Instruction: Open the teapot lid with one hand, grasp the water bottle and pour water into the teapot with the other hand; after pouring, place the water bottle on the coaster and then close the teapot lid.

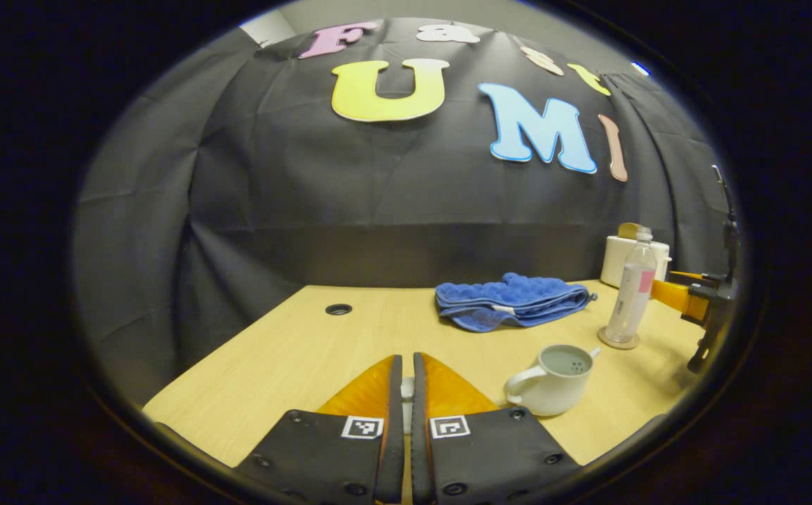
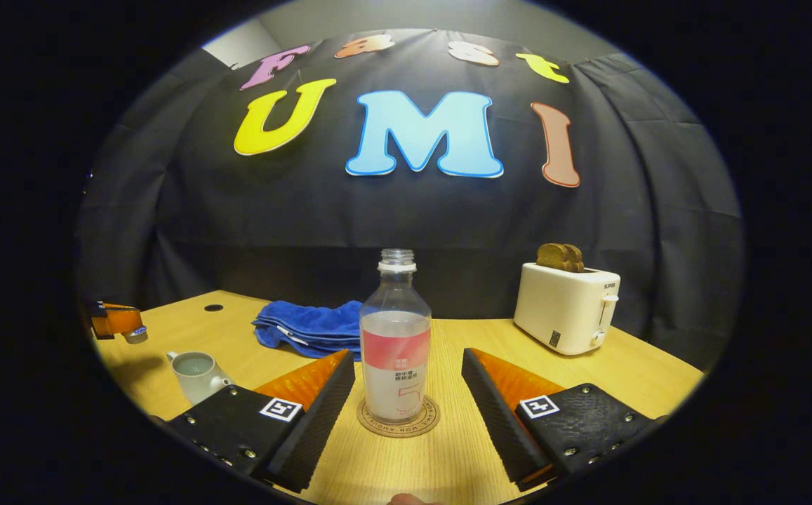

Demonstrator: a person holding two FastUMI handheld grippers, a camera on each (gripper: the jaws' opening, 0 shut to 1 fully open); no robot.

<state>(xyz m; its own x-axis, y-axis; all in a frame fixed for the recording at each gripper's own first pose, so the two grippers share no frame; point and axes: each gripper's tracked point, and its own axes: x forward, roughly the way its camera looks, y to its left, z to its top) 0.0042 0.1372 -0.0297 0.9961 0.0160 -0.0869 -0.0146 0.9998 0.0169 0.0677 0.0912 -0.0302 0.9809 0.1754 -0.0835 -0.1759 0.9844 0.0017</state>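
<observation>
Left gripper [image 1: 406, 379]: its fingers are seen nearly closed in the left gripper view, with a small white object, taken to be the teapot lid [image 1: 407, 394], pinched in the narrow gap between them above the surface [image 1: 286, 351]; in the right gripper view the same gripper [image 2: 119, 320] is seen far to the left of the right fingers.
Teapot [image 1: 553, 379]: a white pot with no lid on it is seen standing on the surface just right of the left fingers, its strainer holes visible inside; in the right gripper view it [image 2: 196, 374] is placed left of the right fingers.
Blue cloth [image 1: 511, 300]: folded, lying beyond the teapot, ahead and to the right of the left fingers.
Water bottle [image 2: 396, 337]: upright and uncapped, partly filled, stood on the coaster [image 2: 398, 423] between the right fingers without being touched by either.
Right gripper [image 2: 409, 389]: its fingers are held wide apart, one on each side of the bottle, nothing being gripped.
Toaster [image 2: 566, 305]: white, with bread in its slots, seen ahead and to the right of the right fingers.
</observation>
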